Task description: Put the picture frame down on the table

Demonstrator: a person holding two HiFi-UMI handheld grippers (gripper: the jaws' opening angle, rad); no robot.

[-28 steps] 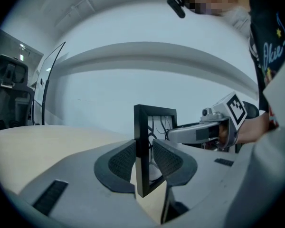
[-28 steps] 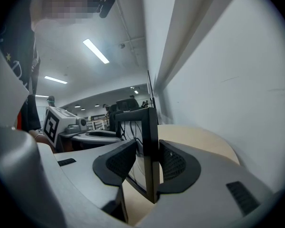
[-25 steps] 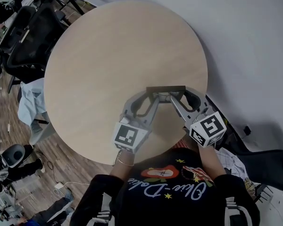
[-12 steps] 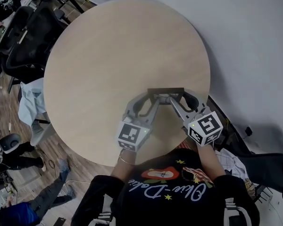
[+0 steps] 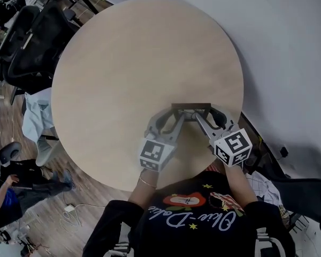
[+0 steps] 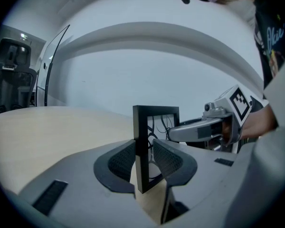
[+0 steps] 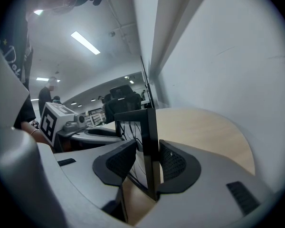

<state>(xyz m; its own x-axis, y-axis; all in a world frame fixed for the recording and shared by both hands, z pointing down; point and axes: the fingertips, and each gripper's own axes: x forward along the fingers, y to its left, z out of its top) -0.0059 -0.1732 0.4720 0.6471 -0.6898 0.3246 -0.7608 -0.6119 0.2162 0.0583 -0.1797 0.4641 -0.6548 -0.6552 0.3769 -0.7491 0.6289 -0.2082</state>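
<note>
While we hold it at both ends, the picture frame point(image 5: 191, 107) stands upright over the near right part of the round wooden table point(image 5: 139, 52), close to the edge on our side. It is black, with dark curling lines on a pale sheet inside. Our left gripper point(image 5: 177, 115) pinches the frame's left side: in the left gripper view, its ribbed pads point(image 6: 121, 161) press against the front and back of the black edge point(image 6: 141, 151). Our right gripper point(image 5: 200, 116) clamps the opposite side in the same manner, and the right gripper view shows the frame point(image 7: 149, 146) tight between those jaws. We cannot tell whether the lower edge touches the tabletop, since the jaws cover it. Each gripper shows in the other's camera, marker cube point(image 6: 240, 102) outward. Our black printed shirt point(image 5: 195, 210) fills the bottom of the head view. Beyond the table, to the left, stand black office chairs point(image 5: 32, 42) on a wood floor point(image 5: 96, 197).
</note>
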